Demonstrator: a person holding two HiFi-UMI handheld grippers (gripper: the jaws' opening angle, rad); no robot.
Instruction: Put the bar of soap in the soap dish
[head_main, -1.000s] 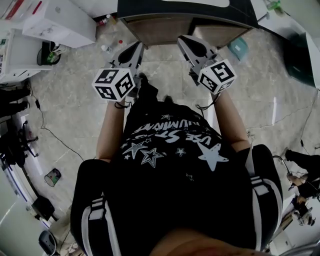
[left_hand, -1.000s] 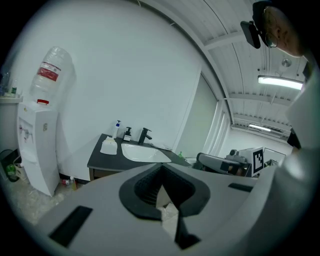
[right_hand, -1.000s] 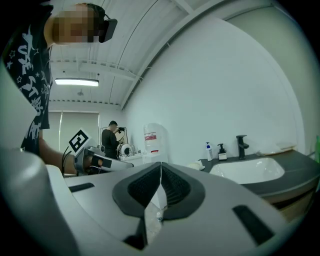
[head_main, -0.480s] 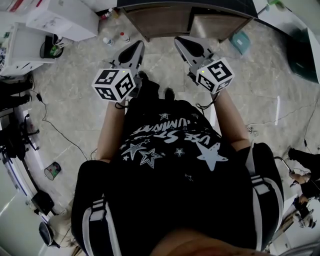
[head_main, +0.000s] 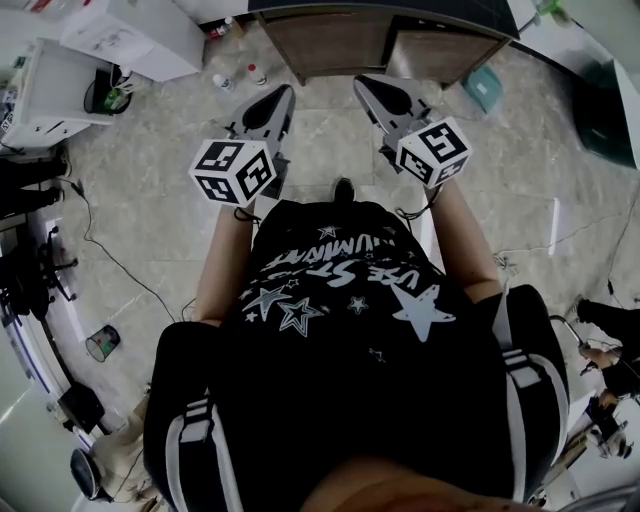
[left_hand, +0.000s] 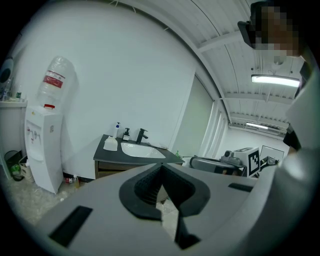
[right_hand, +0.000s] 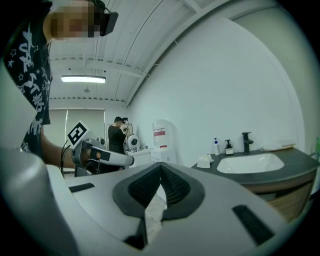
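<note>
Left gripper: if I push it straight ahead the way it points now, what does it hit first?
Nothing close. The left gripper, shut and empty, aims roughly at the vanity, near its front edge by the sink. Depth is unclear.

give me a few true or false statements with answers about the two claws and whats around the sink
1. Both claws are empty. True: the left claw and the right claw each have nothing between the jaws.
2. The right claw is wide open. False: its jaws are together.
3. A white sink with a black tap is ahead of the claws. True.
4. In the left gripper view, the water dispenser stands to the right of the sink. False: it stands to the left of it.
</note>
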